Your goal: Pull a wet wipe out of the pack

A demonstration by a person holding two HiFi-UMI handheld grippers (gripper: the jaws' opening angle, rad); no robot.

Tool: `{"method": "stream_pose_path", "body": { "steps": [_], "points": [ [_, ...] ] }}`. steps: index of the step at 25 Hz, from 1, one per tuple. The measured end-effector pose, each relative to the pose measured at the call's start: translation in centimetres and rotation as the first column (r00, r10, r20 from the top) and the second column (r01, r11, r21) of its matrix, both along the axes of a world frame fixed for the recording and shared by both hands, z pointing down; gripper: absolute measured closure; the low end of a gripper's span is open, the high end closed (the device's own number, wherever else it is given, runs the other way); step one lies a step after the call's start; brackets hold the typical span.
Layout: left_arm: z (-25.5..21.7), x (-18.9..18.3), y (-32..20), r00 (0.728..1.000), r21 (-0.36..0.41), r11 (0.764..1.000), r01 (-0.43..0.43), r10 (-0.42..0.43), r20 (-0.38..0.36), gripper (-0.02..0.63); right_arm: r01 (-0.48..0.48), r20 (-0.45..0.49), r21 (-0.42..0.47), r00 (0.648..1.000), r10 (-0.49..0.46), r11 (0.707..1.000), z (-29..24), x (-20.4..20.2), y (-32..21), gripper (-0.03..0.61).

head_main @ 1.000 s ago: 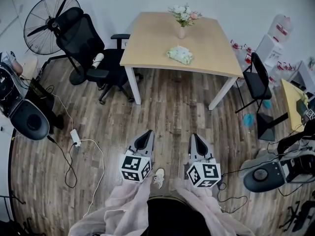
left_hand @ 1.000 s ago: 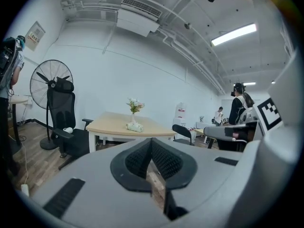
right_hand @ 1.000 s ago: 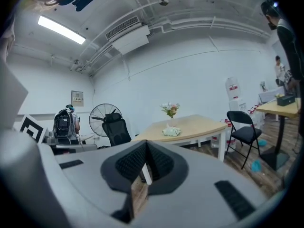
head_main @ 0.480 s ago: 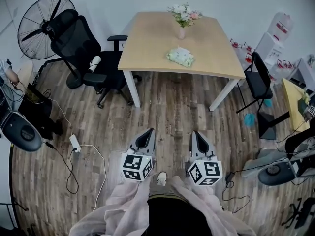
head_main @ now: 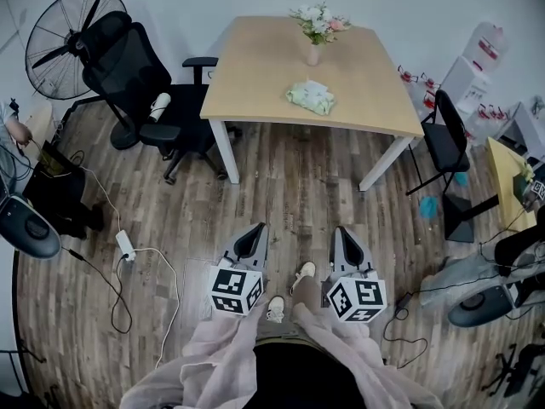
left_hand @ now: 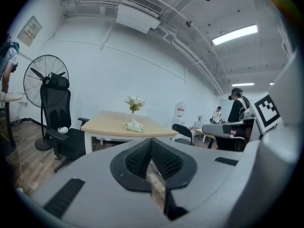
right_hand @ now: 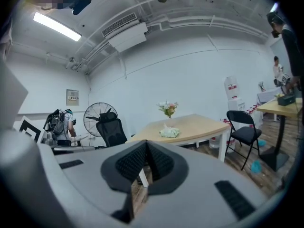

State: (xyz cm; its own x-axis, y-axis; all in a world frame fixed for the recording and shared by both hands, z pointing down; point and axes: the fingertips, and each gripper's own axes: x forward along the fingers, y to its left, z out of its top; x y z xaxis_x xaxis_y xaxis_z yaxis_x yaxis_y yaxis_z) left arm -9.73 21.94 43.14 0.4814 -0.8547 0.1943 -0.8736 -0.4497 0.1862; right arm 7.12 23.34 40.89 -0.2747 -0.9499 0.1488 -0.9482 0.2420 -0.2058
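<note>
The wet wipe pack (head_main: 311, 97) is lying on the wooden table (head_main: 255, 83), just in front of a vase of flowers (head_main: 317, 31) and well apart from both grippers. The left gripper (head_main: 252, 235) and the right gripper (head_main: 342, 235) are hovering side by side over the plank floor (head_main: 289, 186), each with its jaws pressed together on nothing. An office chair (head_main: 145, 83) is standing left of the table.

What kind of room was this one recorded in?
Most likely an office or lab workroom. A wooden table carries a vase of flowers and a wet wipe pack. A black office chair and a pedestal fan stand beside it, with another desk at the right.
</note>
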Motion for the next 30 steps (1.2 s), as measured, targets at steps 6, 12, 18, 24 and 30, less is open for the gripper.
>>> {"method": "stream_pose_path", "body": {
  "steps": [6, 12, 18, 24, 30],
  "points": [
    [0.7, -0.3, -1.2, 1.000, -0.018, 1.000, 0.024, -0.024, -0.005, 0.603, 0.001, 0.003, -0.023, 1.000, -0.001, 1.000, 1.2, 0.6, -1.2, 0.568],
    [0.3, 1.0, -3.6, 1.000, -0.012, 1.000, 0.018, -0.018, 0.001, 0.603, 0.018, 0.010, -0.026, 1.000, -0.018, 1.000, 1.2, 1.2, -4.3, 0.568],
    [0.0, 2.9, -6.6, 1.000, -0.012, 1.000, -0.002, 0.002, -0.005, 0.603, 0.058, 0.006, -0.032, 0.998, -0.058, 0.998, 1.2, 1.3, -8.0, 0.568],
    [0.2, 4.3, -10.3, 1.000, -0.014, 1.000, -0.003, 0.003, -0.007, 0.603, 0.081, 0.006, -0.041, 0.997, -0.081, 0.996, 1.5, 1.9, -11.6, 0.568],
    [0.4, 4.9, -14.3, 1.000, -0.020, 1.000, 0.013, -0.013, -0.004, 0.603, 0.097, 0.003, -0.041, 0.995, -0.097, 0.994, 1.4, 2.6, -15.8, 0.568]
  ]
}}
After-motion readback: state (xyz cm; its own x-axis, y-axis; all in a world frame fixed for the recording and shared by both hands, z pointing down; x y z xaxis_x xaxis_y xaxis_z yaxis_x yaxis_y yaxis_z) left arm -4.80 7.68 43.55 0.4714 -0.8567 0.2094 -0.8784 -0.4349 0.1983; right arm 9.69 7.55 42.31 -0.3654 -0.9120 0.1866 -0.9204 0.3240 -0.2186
